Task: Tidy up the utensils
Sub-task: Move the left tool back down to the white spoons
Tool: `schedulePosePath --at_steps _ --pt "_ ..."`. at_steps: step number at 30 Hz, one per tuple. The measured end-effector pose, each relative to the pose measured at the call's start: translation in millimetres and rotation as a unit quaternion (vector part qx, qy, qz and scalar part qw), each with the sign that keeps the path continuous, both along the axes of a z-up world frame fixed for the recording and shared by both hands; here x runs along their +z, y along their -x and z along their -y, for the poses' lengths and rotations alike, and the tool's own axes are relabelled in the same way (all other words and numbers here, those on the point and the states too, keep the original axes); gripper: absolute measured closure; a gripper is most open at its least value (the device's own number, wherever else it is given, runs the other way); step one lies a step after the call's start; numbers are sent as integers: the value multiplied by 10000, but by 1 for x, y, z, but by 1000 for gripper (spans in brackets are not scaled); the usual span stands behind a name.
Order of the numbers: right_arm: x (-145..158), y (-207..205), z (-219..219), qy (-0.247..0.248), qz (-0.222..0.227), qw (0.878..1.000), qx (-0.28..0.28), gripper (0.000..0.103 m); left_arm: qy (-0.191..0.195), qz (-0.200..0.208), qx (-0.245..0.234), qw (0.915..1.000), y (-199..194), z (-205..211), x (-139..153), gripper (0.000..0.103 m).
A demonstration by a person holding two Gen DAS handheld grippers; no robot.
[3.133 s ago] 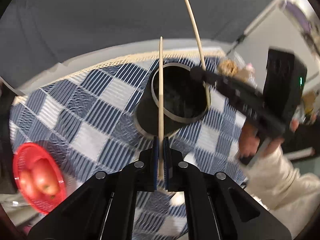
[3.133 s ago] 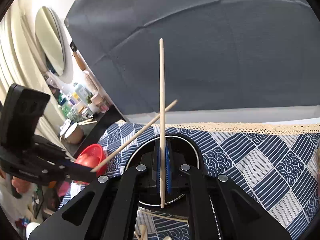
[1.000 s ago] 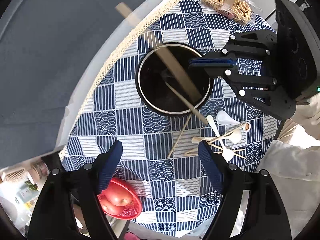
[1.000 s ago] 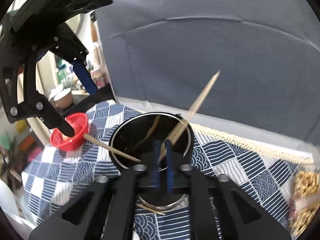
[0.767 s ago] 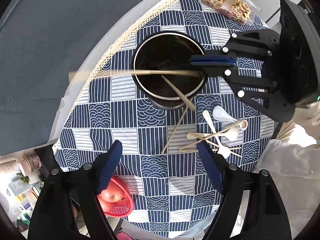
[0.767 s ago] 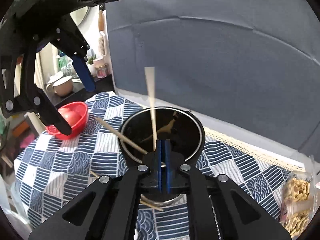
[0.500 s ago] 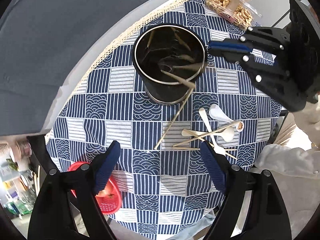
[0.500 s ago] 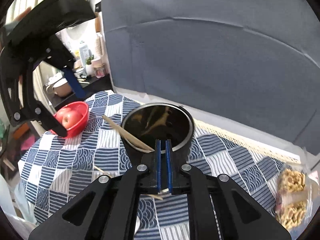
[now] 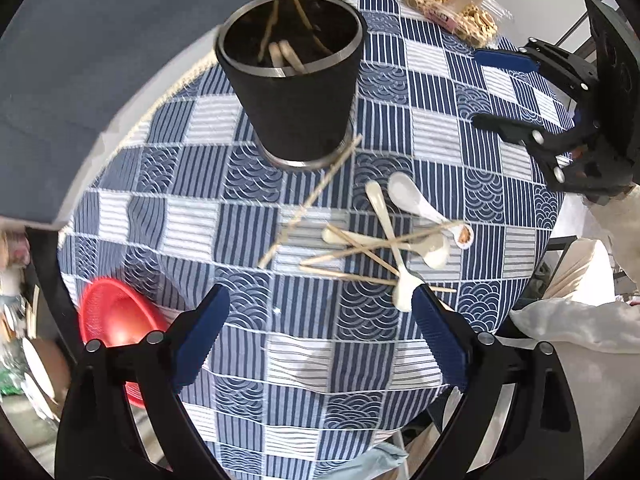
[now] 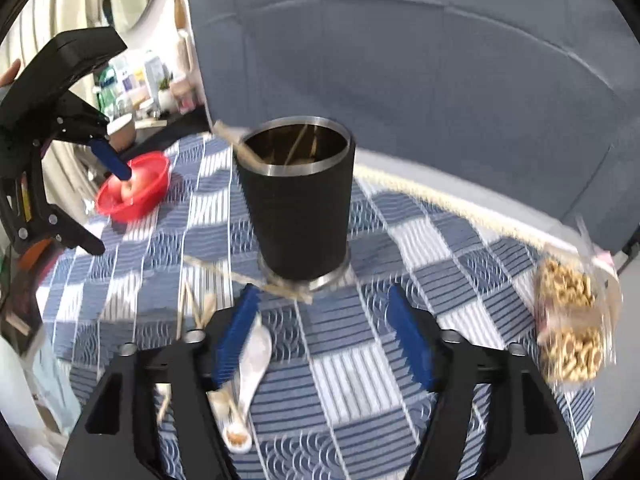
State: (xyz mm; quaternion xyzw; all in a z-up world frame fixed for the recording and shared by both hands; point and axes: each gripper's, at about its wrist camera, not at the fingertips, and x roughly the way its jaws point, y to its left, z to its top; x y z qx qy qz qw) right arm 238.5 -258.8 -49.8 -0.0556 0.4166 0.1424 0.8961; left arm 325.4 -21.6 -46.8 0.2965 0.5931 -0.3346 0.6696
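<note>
A black cup (image 9: pixel 292 80) with a steel rim stands on the checked cloth and holds several chopsticks. One loose chopstick (image 9: pixel 308 204) lies slanted from the cup's base. Below and right of it is a pile of white spoons and chopsticks (image 9: pixel 392 236). My left gripper (image 9: pixel 320 320) hangs above the cloth just short of the pile, jaws opening, nothing between them. My right gripper (image 10: pixel 324 336) faces the cup (image 10: pixel 298 200), jaws opening and empty. A white spoon (image 10: pixel 252 360) lies under its left finger. Each gripper shows in the other's view: right gripper (image 9: pixel 492 92), left gripper (image 10: pixel 104 204).
A red bowl (image 10: pixel 134 186) with an apple sits at the table's left edge. A clear pack of snacks (image 10: pixel 572 328) lies at the right. A grey backdrop rises behind the round table. A person's pale sleeve (image 9: pixel 576 320) is at the right.
My right gripper let its chopstick go into the cup, then opened wide and drew back. My left gripper moved away from the cup, toward the pile and lower.
</note>
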Motion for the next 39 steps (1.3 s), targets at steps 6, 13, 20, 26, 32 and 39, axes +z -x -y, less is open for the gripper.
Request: schedulePosePath --at_steps 6,13,20,26,32,39 --pt "-22 25 1 229 -323 9992 -4 18 134 -127 407 9990 27 -10 -30 13" --pt "-50 50 5 365 -754 9965 -57 18 256 -281 1022 9940 51 -20 -71 13" --pt "-78 75 13 229 -1086 9937 -131 17 468 -249 1477 9876 81 -26 -97 13" --pt "-88 86 23 -144 -1219 9920 -303 17 538 -175 1676 9842 102 -26 -106 13" --pt "-89 73 25 -233 -1233 9917 -270 17 623 -258 1806 9812 112 -21 -115 13" --pt "-92 40 24 -334 -1261 9913 -148 17 701 -238 2006 9769 96 -14 -121 13"
